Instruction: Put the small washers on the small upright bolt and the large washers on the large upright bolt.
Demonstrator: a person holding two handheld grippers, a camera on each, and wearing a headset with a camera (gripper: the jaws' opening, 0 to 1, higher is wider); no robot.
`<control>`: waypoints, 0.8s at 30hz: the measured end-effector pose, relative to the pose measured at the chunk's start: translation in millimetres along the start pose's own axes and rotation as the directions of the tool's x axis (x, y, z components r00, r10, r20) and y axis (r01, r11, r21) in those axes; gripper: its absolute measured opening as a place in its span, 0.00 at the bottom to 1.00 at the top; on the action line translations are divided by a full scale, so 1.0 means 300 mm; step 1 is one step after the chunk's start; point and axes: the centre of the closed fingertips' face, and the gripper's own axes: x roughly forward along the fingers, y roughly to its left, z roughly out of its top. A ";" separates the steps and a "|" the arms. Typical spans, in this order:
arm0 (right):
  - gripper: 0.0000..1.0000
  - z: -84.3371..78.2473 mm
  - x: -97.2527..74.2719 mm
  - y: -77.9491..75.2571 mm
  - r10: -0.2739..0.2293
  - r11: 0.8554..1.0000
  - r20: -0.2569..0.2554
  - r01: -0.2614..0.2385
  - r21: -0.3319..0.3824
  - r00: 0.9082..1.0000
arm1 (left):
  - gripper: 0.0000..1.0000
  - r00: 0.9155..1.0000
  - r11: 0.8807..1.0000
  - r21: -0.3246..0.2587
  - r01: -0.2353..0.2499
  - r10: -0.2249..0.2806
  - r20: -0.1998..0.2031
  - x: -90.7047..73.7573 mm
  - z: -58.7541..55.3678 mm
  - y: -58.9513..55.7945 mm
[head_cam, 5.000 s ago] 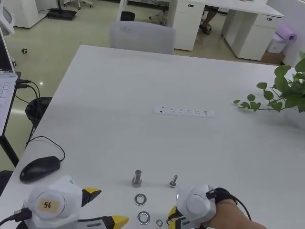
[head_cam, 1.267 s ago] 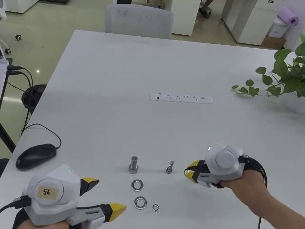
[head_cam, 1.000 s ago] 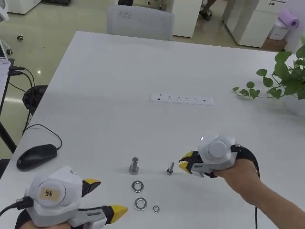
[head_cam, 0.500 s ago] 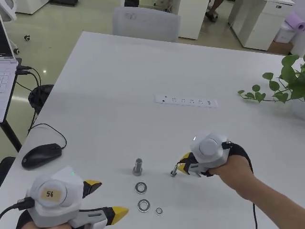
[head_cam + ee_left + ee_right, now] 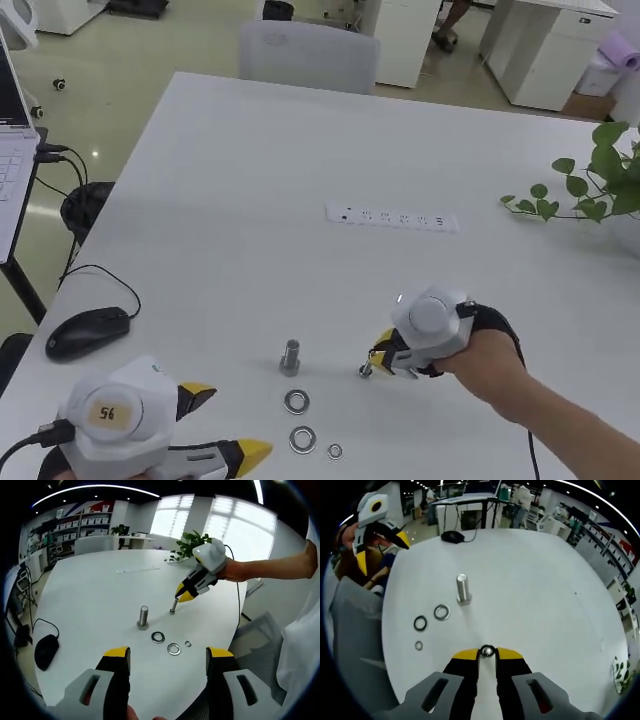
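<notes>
The right gripper (image 5: 378, 357) is at the small upright bolt (image 5: 366, 371), its jaws drawn almost together on a small ring-like piece (image 5: 487, 651) at their tips. I take it for a small washer held over the bolt's top, though whether it has gone onto the shank cannot be told. The left gripper (image 5: 169, 653) hangs low at the near edge of the table (image 5: 300, 180), jaws spread wide and holding nothing. The large upright bolt (image 5: 290, 356) stands bare to the left of the small one. Just in front of it lie two large washers (image 5: 296, 402), flat and close together, with a loose small washer (image 5: 334, 451) beside them. So the job looks barely begun: at best one small washer is going on — the loose small washer and both large ones remain.
</notes>
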 end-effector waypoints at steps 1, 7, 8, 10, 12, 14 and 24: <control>0.13 0.002 0.002 -0.001 0.002 1.000 0.002 -0.002 0.000 1.000 | 0.61 1.000 1.000 0.000 -0.001 0.001 -0.001 -0.001 -0.001 0.002; 0.13 0.004 0.004 -0.006 -0.001 1.000 -0.011 0.001 0.006 1.000 | 0.61 1.000 1.000 0.000 -0.002 0.002 -0.003 -0.002 -0.002 0.005; 0.13 0.002 0.002 -0.005 -0.001 1.000 -0.019 0.001 0.000 1.000 | 0.61 1.000 1.000 0.000 -0.002 0.002 -0.001 -0.003 0.000 0.005; 0.13 -0.001 0.001 0.003 0.004 1.000 -0.030 -0.004 -0.014 1.000 | 0.61 1.000 1.000 -0.003 -0.003 0.003 0.000 -0.002 0.000 0.006; 0.13 -0.001 0.000 0.004 0.006 1.000 -0.034 -0.007 -0.018 0.999 | 0.61 1.000 1.000 -0.002 -0.002 0.002 -0.002 -0.001 -0.002 0.004; 0.13 0.001 -0.001 0.005 0.007 1.000 -0.036 -0.008 -0.024 0.999 | 0.61 1.000 1.000 -0.002 0.001 -0.001 -0.003 0.001 -0.002 0.001; 0.13 0.000 0.008 -0.001 0.009 0.999 -0.063 -0.012 -0.048 0.998 | 0.61 1.000 1.000 0.000 0.005 -0.005 -0.004 0.003 -0.005 -0.005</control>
